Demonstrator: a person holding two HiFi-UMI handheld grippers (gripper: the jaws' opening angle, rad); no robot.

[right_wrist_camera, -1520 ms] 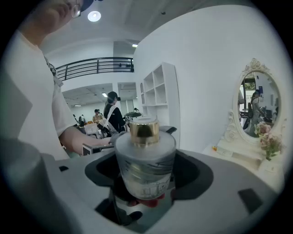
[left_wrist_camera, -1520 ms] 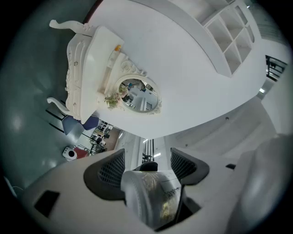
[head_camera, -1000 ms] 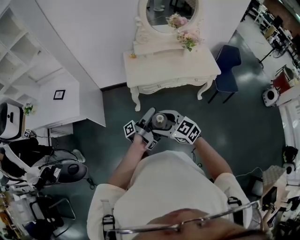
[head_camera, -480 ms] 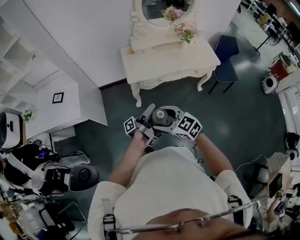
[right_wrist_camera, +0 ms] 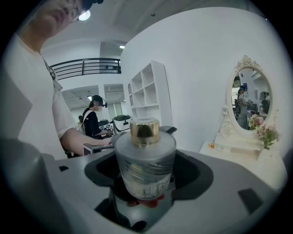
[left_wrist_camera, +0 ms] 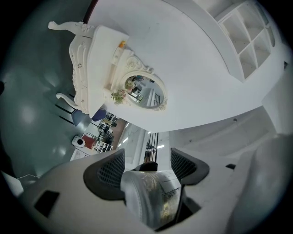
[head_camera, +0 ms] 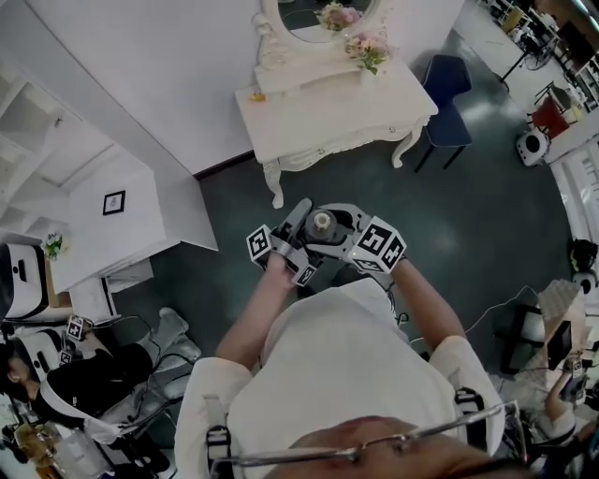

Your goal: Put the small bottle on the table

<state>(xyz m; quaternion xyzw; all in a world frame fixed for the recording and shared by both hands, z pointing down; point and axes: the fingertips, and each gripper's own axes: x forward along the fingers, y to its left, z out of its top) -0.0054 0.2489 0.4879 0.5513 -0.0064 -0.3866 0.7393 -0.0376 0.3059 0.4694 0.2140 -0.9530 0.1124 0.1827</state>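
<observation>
A small frosted bottle (head_camera: 322, 223) with a gold cap is held in front of the person's chest, between both grippers. My left gripper (head_camera: 298, 224) reaches up along it, and the bottle (left_wrist_camera: 153, 194) fills the gap between its dark pads. My right gripper (head_camera: 329, 232) holds it from the other side; there the bottle (right_wrist_camera: 145, 162) stands upright between the pads, cap on top. The white dressing table (head_camera: 309, 117) stands ahead against the wall, well apart from the grippers, and shows sideways in the left gripper view (left_wrist_camera: 94, 55).
On the table are an oval mirror (head_camera: 318, 14), pink flowers (head_camera: 367, 47) and a small orange item (head_camera: 255, 95). A blue chair (head_camera: 447, 98) stands right of it. White shelving (head_camera: 94, 187) lines the left. A seated person (head_camera: 84, 393) and equipment fill the lower left.
The dressing table has slid slightly up and left in the head view. Both grippers stay together around the bottle. The clutter at lower left has shifted.
</observation>
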